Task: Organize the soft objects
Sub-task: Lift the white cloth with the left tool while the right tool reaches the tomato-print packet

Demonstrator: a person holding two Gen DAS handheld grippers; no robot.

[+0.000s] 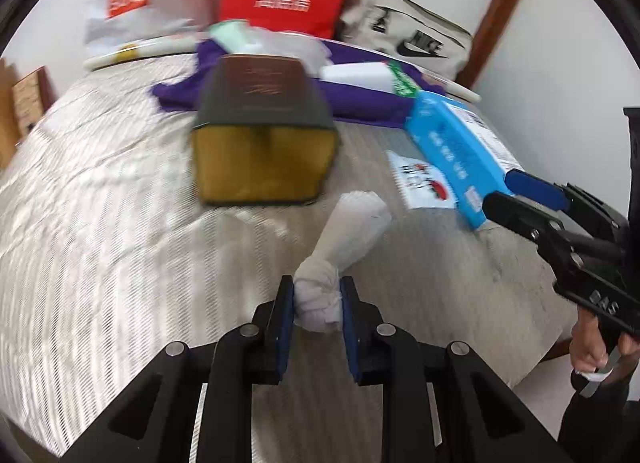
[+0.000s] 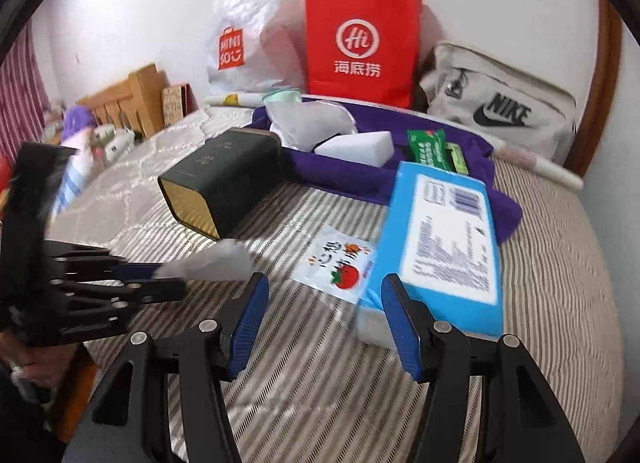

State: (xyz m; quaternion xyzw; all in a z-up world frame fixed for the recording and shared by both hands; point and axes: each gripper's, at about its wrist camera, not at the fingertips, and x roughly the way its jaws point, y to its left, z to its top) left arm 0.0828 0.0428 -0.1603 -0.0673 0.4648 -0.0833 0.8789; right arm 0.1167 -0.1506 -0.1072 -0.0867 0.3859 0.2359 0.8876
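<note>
Left wrist view: the left gripper [image 1: 317, 303] has its jaws pinching a rolled white sock [image 1: 344, 239] just above the striped bed [image 1: 100, 203], before the dark box [image 1: 264, 131]. The right gripper [image 2: 325, 323] hangs with jaws spread, empty, beside the blue tissue pack [image 2: 440, 239].

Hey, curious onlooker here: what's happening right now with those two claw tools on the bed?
Left gripper shut on white cloth roll. Right gripper jaws open, empty, beside blue pack. Dark box lies ahead on the bed.
</note>
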